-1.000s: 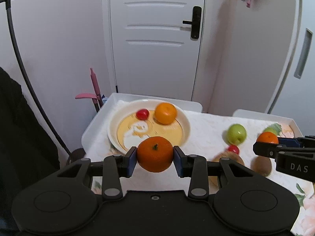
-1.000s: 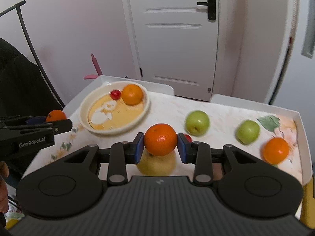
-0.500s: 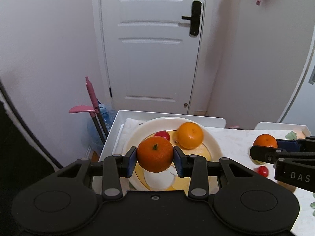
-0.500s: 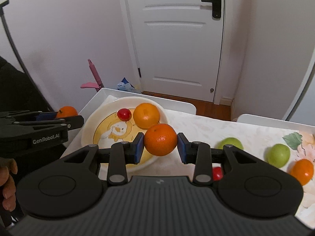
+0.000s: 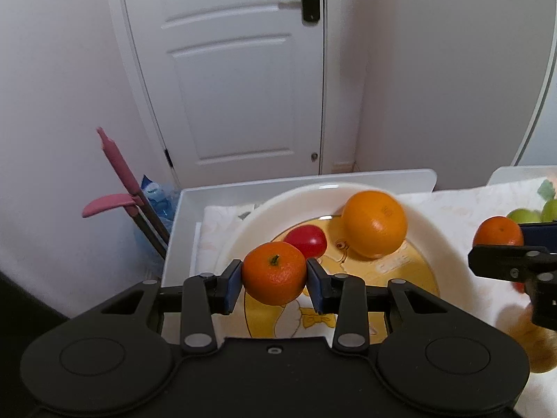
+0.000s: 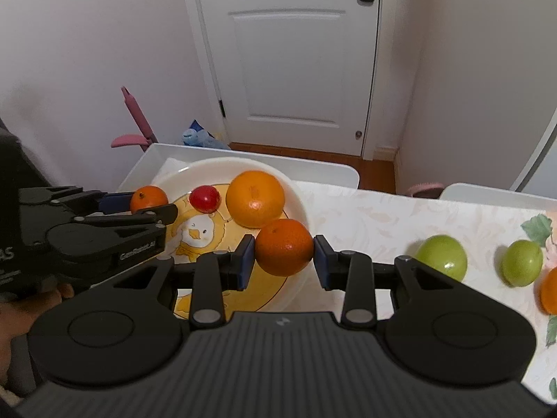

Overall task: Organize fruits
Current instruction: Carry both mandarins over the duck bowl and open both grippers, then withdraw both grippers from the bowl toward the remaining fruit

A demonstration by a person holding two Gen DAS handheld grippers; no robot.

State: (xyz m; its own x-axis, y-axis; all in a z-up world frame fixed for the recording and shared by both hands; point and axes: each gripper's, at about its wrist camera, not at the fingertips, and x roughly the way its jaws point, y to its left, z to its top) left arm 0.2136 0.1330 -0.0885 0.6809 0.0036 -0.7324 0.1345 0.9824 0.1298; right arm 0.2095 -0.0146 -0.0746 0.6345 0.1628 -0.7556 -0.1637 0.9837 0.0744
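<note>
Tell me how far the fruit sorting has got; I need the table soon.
Done: a large orange and a small red fruit lie in the duck-print bowl. In hand: the left gripper and right gripper each clamp a tangerine over the bowl, neither released. Left: two green apples and another orange fruit sit on the tablecloth.

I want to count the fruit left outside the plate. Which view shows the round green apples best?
The right wrist view: two round green apples lie whole and sharp on the floral tablecloth, right of the white duck-print plate. The left wrist view shows only blurred green slivers at its right edge.
</note>
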